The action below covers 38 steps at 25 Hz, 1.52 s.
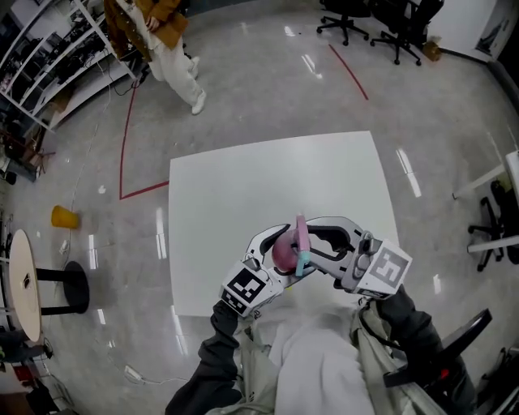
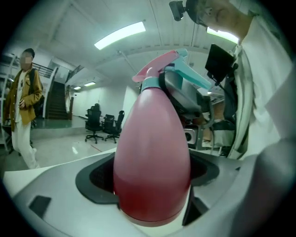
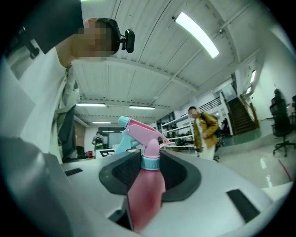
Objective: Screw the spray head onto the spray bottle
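A pink spray bottle [image 1: 284, 253] is held above the near edge of the white table [image 1: 276, 178]. My left gripper [image 1: 274, 248] is shut on its wide body, which fills the left gripper view as the bottle [image 2: 152, 166] between the dark pads. The pink and teal spray head [image 1: 302, 243] sits on the bottle's neck. My right gripper [image 1: 310, 253] comes in from the right at that neck. In the right gripper view its pads flank and touch the teal collar [image 3: 150, 163], with the spray head [image 3: 141, 132] rising above them and the bottle [image 3: 145, 194] hanging below.
A person in a mustard jacket [image 1: 158, 32] stands on the floor beyond the table. Office chairs [image 1: 373, 20] stand at the far right and shelving [image 1: 49, 57] at the far left. A small round table [image 1: 24, 284] and a yellow object [image 1: 65, 216] are at the left.
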Tool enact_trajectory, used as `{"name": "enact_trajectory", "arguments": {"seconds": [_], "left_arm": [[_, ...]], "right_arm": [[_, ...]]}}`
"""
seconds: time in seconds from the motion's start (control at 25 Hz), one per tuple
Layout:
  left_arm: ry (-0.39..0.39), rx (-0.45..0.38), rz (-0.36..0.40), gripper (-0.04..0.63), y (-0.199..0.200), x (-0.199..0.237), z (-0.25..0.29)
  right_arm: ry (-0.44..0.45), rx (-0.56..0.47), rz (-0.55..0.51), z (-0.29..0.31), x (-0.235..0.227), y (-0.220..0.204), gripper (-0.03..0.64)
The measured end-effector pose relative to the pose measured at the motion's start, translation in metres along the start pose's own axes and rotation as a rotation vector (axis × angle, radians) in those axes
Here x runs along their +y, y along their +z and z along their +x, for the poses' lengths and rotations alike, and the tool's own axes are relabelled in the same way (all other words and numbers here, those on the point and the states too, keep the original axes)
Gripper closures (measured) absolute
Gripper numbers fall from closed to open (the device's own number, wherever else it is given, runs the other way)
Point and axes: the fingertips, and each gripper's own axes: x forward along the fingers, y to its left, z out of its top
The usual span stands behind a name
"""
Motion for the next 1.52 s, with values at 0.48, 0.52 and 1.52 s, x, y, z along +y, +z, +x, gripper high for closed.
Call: {"name": "enact_trajectory", "arguments": {"seconds": [0.48,0.52,1.52], "left_arm": [[-0.070,-0.096,-0.020,0.149,0.014,-0.012,-0.007],[-0.143,-0.106,-0.017,0.149,0.017,-0.020,-0.014],[0.246,0.003,0.038,0.149,0.009,0.026,0.007]], "right_arm": [[-0.099,0.044,-0.058,-0.015,0.003,-0.003,0.368],[-0.023,0.035,-0.010,-0.016,0.006,-0.001,0.364],[-0.294,0.008,0.003,-0.002,-0.025,0.004,0.497]]}}
